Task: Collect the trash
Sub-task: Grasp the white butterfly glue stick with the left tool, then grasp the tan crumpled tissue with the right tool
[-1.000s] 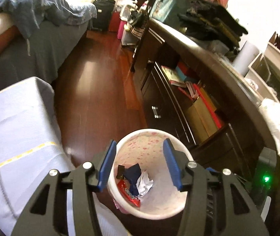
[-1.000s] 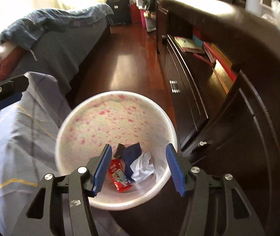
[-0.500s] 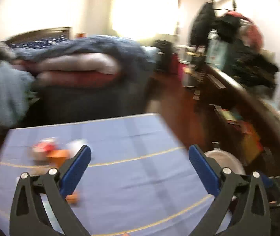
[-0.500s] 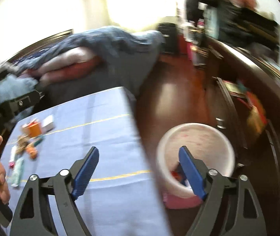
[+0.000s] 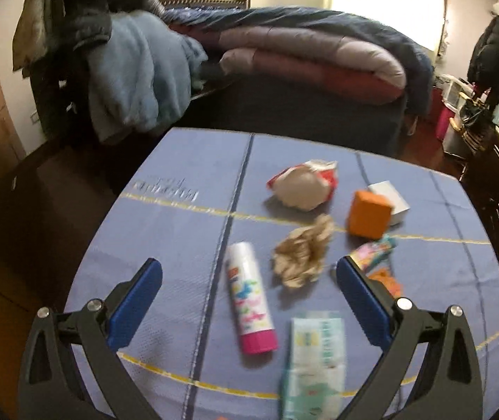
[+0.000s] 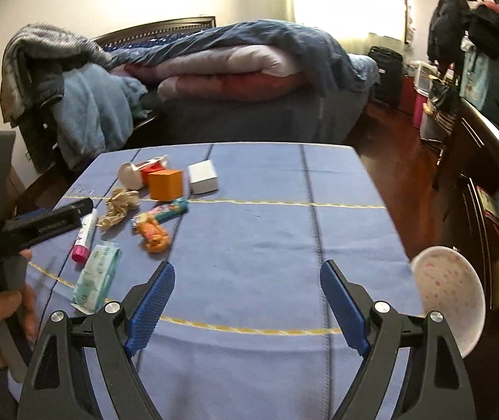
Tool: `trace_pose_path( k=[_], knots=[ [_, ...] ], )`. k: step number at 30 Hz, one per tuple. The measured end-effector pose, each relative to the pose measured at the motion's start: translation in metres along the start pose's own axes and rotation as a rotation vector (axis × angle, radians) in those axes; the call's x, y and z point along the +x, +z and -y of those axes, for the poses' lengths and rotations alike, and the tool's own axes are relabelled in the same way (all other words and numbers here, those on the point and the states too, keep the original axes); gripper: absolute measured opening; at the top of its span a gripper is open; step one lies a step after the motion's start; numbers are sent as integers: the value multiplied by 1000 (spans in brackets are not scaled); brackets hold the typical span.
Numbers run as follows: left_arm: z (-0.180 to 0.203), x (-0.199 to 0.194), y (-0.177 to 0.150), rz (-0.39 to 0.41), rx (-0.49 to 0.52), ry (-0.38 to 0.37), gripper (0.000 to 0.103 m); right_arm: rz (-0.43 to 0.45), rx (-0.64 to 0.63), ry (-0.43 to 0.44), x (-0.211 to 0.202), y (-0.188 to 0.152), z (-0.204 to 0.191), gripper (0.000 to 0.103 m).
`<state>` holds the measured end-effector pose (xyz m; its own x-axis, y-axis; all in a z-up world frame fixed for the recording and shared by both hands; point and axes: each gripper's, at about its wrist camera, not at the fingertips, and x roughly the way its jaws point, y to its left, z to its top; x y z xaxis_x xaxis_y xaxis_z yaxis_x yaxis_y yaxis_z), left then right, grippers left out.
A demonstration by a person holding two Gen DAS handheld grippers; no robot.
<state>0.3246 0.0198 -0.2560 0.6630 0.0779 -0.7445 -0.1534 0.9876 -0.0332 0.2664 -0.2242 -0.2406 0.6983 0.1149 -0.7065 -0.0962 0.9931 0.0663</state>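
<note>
Both tongs, left (image 5: 248,301) and right (image 6: 247,302), are gaping wide and empty, risking snagging the glue stick (image 5: 248,296) alongside the crumpled paper (image 5: 302,251) lying just beside it.

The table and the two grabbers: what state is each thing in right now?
Left hand-held gripper: open, empty.
Right hand-held gripper: open, empty.
Crumpled brown paper: lying loose on table.
Glue stick: lying flat, capped.
Orange box: closed.
White box: closed.
Tissue pack: lying flat.
Bin: beside table, open-topped.
</note>
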Motion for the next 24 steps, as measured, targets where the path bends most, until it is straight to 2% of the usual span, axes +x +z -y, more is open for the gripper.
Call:
trace_pose_path(
  k=[2, 3, 6, 7, 10, 11, 12, 13, 14, 17, 24],
  knots=[
    [-1, 7, -4, -10, 9, 19, 97, -7, -9, 4, 6, 2, -8, 85],
    [-2, 10, -5, -13, 13, 28, 90, -10, -13, 6, 8, 3, -12, 85],
    [1, 23, -8, -43, 14, 42, 80, -15, -28, 11, 13, 5, -23, 85],
    [-1, 28, -8, -59, 4, 32, 78, -14, -32, 11, 14, 6, -25, 85],
    [-2, 38, -10, -90, -22, -2, 62, -13, -47, 10, 18, 10, -33, 85],
    [-2, 40, -11, -91, -18, -1, 55, -12, -54, 13, 20, 12, -38, 85],
    [-1, 40, -11, -81, -6, 10, 40, -11, -58, 15, 22, 14, -41, 85],
    [0, 41, -10, -75, 6, 16, 35, -11, -66, 18, 25, 17, -46, 85],
    [-1, 42, -10, -74, 5, 5, 24, -12, -74, 26, 28, 19, -52, 85],
    [-12, 41, -10, -78, -33, -30, 24, -21, -97, 55, 39, 27, -71, 85],
    [-66, 19, -7, -19, -134, 29, 24, -50, -164, 102, 74, 41, -122, 85]
  ],
)
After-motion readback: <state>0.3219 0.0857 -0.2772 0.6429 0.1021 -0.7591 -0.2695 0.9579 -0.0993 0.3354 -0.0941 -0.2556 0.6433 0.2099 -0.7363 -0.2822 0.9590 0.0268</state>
